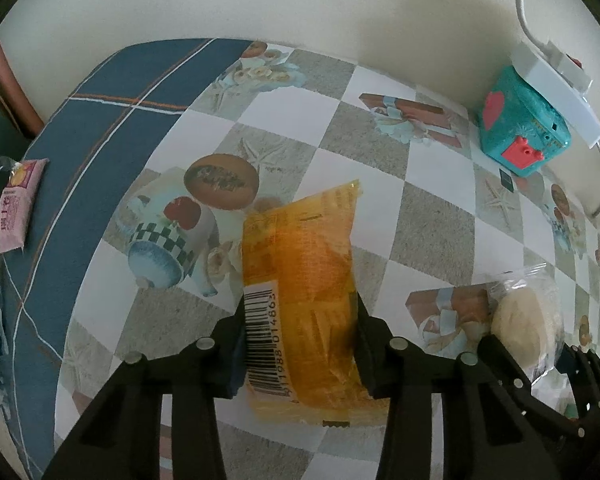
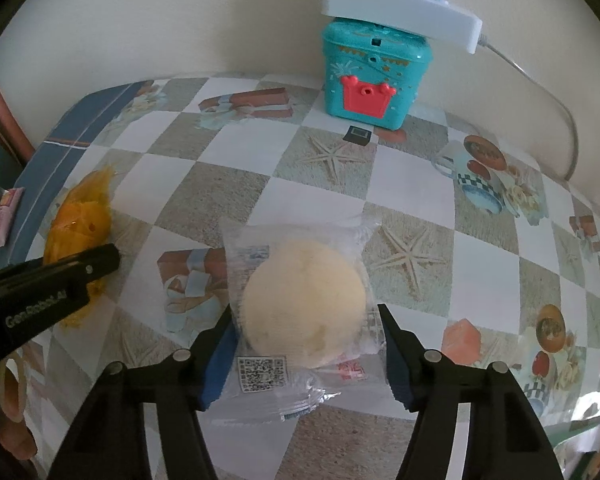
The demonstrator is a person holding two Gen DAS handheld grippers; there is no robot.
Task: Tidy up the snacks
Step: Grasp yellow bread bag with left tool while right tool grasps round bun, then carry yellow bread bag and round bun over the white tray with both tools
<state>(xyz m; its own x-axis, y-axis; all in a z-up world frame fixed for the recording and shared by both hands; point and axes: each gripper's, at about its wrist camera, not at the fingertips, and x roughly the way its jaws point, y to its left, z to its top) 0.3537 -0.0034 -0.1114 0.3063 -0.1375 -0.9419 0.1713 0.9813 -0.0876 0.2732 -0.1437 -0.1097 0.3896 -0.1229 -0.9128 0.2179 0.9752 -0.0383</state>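
- Left gripper (image 1: 300, 344): jaws pinch the orange snack packet (image 1: 300, 280) at both long edges; the packet lies on the patterned tablecloth (image 1: 340, 128).
- Right gripper (image 2: 306, 346): jaws straddle the clear-wrapped pale bun (image 2: 304, 304), touching the wrapper; firm pressure cannot be confirmed.
- Risk: slick film may slip on lifting; excess closure may crush the bun.
- Risk: the grippers work near each other; collision is possible.

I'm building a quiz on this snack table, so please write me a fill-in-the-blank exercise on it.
1. The left tool straddles the ___ plastic snack packet.
2. The right tool straddles a clear wrapper holding a round, pale ___.
3. The white power strip rests on the ___ plastic box.

Missing: orange; bun; teal
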